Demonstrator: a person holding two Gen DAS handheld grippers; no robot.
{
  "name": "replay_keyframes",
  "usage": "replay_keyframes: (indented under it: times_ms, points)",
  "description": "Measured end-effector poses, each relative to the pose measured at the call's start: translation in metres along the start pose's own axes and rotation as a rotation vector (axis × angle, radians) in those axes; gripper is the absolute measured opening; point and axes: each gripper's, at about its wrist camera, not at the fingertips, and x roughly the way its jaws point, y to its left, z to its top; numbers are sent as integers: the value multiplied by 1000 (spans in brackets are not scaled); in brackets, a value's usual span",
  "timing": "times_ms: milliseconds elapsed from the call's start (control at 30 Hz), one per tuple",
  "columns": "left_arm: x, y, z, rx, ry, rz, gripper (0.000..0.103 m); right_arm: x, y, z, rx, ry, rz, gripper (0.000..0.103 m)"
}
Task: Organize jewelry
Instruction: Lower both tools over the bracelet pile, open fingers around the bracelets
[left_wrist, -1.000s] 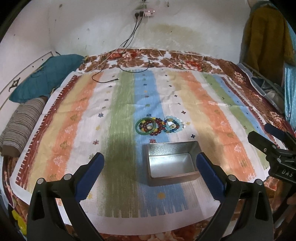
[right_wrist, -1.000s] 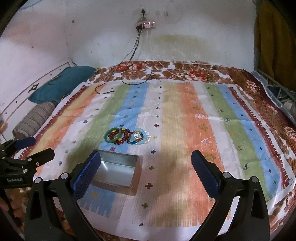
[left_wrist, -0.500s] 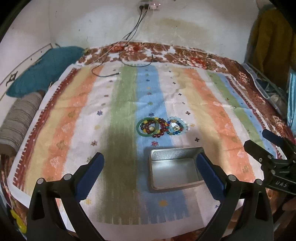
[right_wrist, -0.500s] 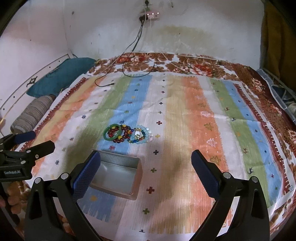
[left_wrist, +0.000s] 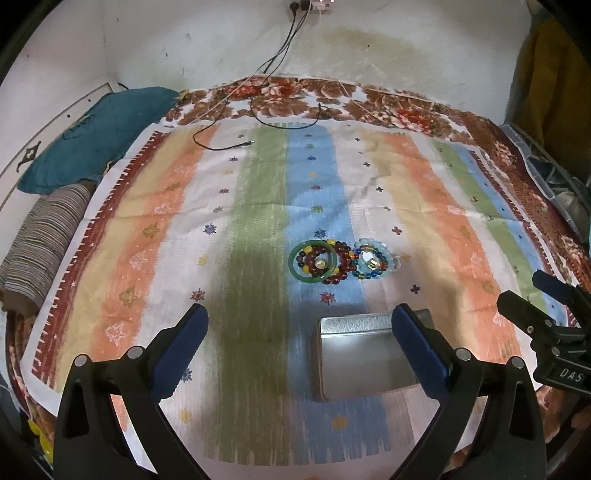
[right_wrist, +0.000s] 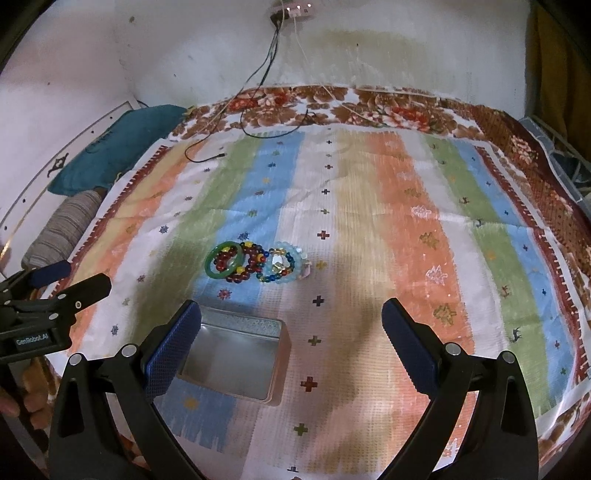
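A cluster of jewelry is lying on the blue stripe of the striped bedspread (left_wrist: 258, 206): a green glassy bangle (left_wrist: 312, 261) overlapping a dark red and yellow beaded bracelet (left_wrist: 341, 264), with a pale blue beaded bracelet (left_wrist: 373, 259) touching that one's right side. An empty rectangular silver metal tin (left_wrist: 360, 360) is sitting just nearer the cameras.

Because the pieces are overlapping and touching, a pinch on one is likely dragging its neighbours along, or snagging the soft cloth beneath; the smooth bangle looks prone to slipping from the pads.

The left gripper (left_wrist: 297, 349) is hovering above the bed with its jaws spread wide and holding nothing, aimed beyond the tin. The right gripper (right_wrist: 291, 345) is likewise gaping wide and empty, poised to the tin's right, well short of the jewelry.
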Motion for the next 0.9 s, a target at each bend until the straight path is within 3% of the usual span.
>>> replay_keyframes:
  times_ms: [267,900]
  points:
    - [18,8,10,-22,33,27,98,17,-1,9,25,42,5,99]
    - [75,20,23,-66,155,12,97,64,-3,21,102,156,26,99]
